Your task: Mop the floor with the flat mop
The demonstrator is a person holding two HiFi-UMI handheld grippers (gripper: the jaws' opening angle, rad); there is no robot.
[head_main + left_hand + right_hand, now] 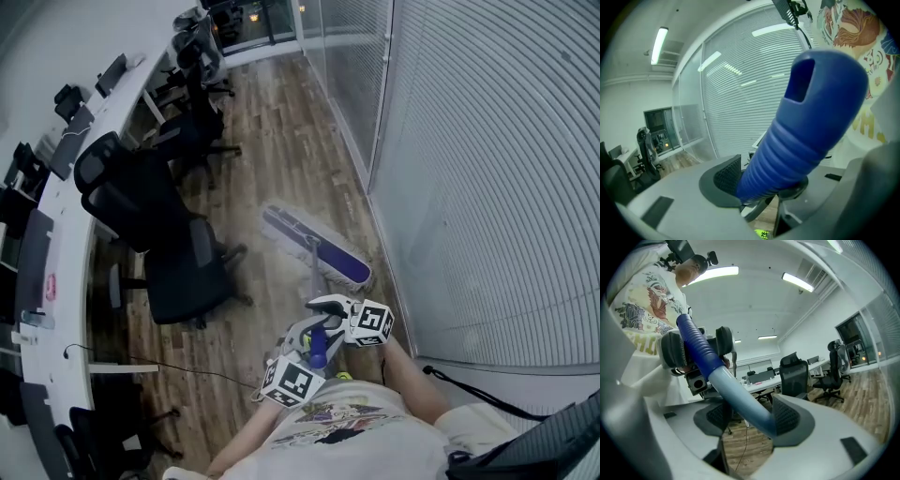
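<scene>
The flat mop head (317, 247), purple with a white fringe, lies on the wood floor close to the blinds wall. Its pole (310, 277) rises toward me. My left gripper (307, 345) is shut on the dark blue ribbed handle grip (797, 140) at the pole's top end, near my shirt. My right gripper (325, 307) is shut on the pale blue pole (740, 399) just below that grip. In the right gripper view the left gripper (696, 352) shows higher up the handle.
Black office chairs (178, 253) stand to the left along a long white desk (66, 216). A glass wall with blinds (487, 187) runs along the right. A thin cable (159, 366) lies on the floor near the desk.
</scene>
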